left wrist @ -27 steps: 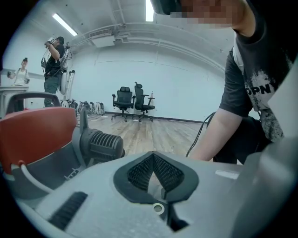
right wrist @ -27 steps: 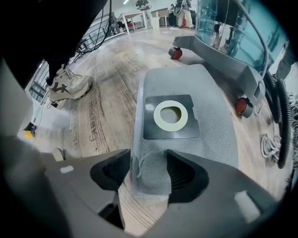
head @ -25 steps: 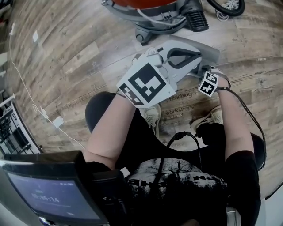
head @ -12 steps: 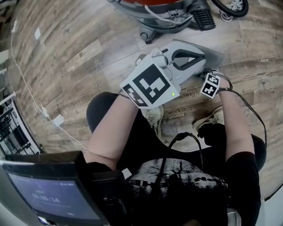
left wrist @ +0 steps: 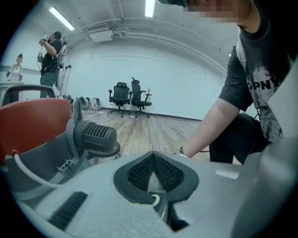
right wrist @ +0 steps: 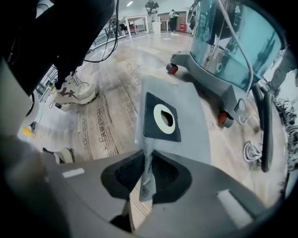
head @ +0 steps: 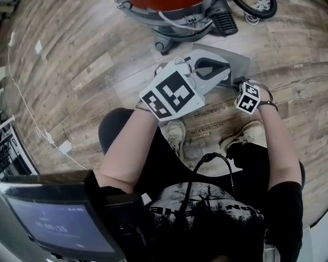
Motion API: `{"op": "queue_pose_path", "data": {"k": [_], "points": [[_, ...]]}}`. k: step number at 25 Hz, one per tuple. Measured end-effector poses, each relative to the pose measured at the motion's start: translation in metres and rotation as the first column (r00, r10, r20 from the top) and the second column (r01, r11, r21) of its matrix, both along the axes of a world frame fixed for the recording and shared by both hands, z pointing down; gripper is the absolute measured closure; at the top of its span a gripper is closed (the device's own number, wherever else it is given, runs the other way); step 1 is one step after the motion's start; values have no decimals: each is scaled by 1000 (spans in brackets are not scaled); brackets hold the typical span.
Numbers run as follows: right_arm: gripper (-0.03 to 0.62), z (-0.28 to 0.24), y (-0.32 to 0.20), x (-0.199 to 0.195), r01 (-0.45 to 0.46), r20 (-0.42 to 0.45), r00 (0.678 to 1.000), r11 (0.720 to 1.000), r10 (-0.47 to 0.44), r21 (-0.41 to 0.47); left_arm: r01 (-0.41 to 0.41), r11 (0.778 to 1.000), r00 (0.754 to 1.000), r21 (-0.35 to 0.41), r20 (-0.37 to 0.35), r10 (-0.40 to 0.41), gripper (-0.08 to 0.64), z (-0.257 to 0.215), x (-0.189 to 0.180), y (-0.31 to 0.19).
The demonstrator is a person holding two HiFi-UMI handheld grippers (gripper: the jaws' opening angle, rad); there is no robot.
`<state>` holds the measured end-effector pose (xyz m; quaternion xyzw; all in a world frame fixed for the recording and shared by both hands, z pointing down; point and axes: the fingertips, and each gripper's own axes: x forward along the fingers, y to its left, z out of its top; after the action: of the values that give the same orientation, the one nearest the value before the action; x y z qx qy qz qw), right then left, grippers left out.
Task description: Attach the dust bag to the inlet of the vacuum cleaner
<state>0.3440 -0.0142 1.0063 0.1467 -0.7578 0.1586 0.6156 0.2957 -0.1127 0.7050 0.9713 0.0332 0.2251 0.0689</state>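
A person holds two grippers over a wooden floor (head: 92, 71). The right gripper (right wrist: 145, 173) points steeply down, its jaws closing on the near edge of a grey dust bag (right wrist: 191, 116), with the fabric pinched between the pads. The bag lies on the floor near the red vacuum cleaner (head: 174, 15) and its wheeled base, dark collar (right wrist: 156, 132) with a white-ringed hole facing up. The left gripper (left wrist: 153, 169) hovers nearby, jaws together and empty.

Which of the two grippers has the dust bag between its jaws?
The right gripper: its closing jaws pinch an edge of the dust bag. The left gripper is shut on nothing.
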Motion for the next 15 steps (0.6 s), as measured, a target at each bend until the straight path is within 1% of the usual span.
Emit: {"op": "queue_pose_path", "data": {"k": [2, 4, 7, 11, 12, 13, 15], "points": [[541, -19, -6, 7, 26, -2, 1000, 1000, -26, 14, -5, 999, 1000, -36, 5, 5, 560, 3, 0, 2], [544, -43, -15, 12, 42, 9, 999, 999, -42, 29, -14, 999, 1000, -37, 23, 14, 560, 6, -2, 3], [545, -78, -29, 19, 41, 40, 998, 998, -43, 51, -29, 1000, 997, 8, 72, 28, 560, 15, -7, 5], [546, -125, -47, 31, -5, 99, 995, 998, -2, 68, -71, 996, 985, 63, 161, 60, 560, 35, -11, 12], [546, -138, -51, 32, -16, 113, 994, 997, 7, 72, -83, 994, 980, 69, 187, 69, 514, 40, -12, 13], [546, -150, -55, 34, -25, 126, 992, 997, 16, 72, -94, 993, 974, 74, 212, 77, 454, 46, -13, 14], [546, -172, -60, 36, -30, 144, 989, 997, 20, 70, -114, 989, 963, 99, 256, 85, 420, 55, -14, 14]]}}
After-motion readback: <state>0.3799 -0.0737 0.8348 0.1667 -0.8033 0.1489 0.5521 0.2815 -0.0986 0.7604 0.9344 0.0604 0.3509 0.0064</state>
